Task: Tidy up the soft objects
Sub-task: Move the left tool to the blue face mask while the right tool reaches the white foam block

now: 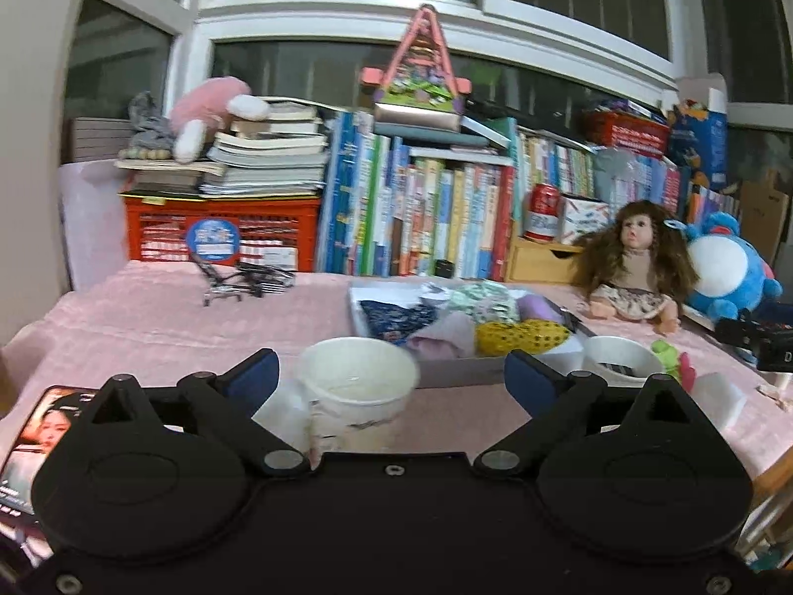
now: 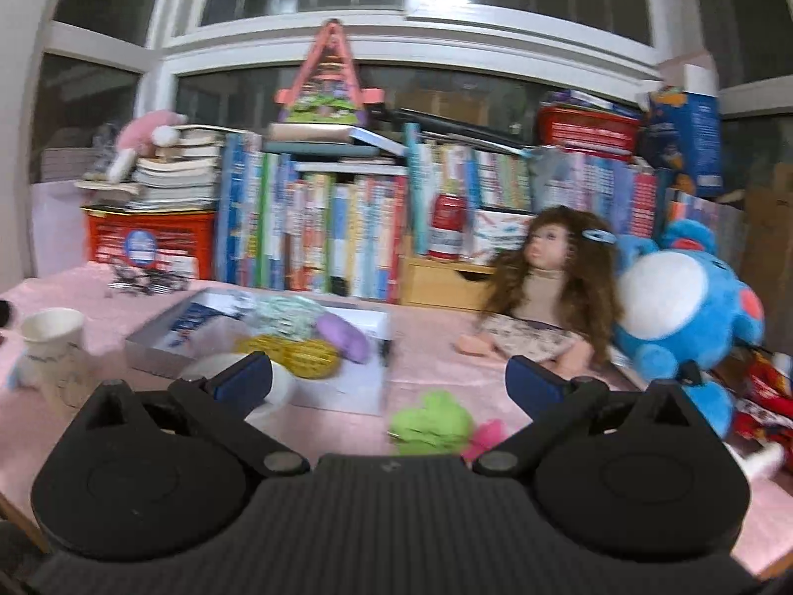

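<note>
A shallow white tray [image 1: 355, 312] on the pink tablecloth holds several soft pieces: a yellow dotted pouch [image 1: 520, 336], a purple roll [image 1: 538, 307] and patterned cloths. My left gripper [image 1: 391, 377] is open, with a white paper cup [image 1: 357, 389] standing just beyond and between its fingers, untouched. My right gripper [image 2: 386, 382] is open and holds nothing. A green soft toy [image 2: 431, 421] with a pink piece [image 2: 488, 434] lies on the cloth between its fingers. The tray [image 2: 153, 354] is ahead to its left. A long-haired doll [image 2: 540, 297] and a blue plush [image 2: 684, 312] sit to its right.
Books [image 1: 436, 213] and a red crate [image 1: 218, 233] line the back under the window. A small wire cart [image 1: 238, 280] stands at the back left. A phone [image 1: 34, 441] lies at the near left. A white bowl [image 1: 619, 357] sits right of the tray.
</note>
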A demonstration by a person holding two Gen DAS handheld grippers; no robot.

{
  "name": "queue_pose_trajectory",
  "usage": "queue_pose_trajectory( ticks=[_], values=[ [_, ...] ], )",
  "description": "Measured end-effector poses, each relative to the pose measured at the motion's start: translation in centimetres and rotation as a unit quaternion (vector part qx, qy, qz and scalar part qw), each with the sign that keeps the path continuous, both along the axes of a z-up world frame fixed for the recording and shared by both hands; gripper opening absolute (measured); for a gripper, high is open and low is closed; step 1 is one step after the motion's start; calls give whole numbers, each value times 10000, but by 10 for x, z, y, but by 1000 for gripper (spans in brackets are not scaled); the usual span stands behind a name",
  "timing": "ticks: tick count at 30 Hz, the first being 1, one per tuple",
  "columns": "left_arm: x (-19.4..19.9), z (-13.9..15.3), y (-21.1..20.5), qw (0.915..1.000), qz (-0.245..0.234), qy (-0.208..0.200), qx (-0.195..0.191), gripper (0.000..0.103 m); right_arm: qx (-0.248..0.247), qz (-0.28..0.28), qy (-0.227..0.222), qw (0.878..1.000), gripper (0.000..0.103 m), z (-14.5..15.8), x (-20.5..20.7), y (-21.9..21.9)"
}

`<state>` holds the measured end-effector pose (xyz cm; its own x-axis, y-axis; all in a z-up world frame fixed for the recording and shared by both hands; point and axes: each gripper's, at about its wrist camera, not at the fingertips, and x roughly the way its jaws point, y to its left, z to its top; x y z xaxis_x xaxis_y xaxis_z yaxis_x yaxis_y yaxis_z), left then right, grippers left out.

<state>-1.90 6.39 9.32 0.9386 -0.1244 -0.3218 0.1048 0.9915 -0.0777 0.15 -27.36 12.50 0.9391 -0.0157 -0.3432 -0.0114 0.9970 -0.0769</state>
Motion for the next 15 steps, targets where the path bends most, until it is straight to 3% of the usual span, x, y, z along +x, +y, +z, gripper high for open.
queue_pose_trajectory(
  ticks=[7, 11, 15],
  values=[
    [-1, -20, 28, 9975, 667, 179, 115, 98, 66, -513, 202, 9985, 103, -22, -2, -24],
    [6, -37, 43, 9940, 1018, 404, -7, 96, -37, -716, 286, 9970, 103, -36, -1, -30],
    [16, -55, 61, 9887, 1289, 718, -274, 82, 61, -845, 399, 9956, 102, -49, 0, -37]
  ],
)
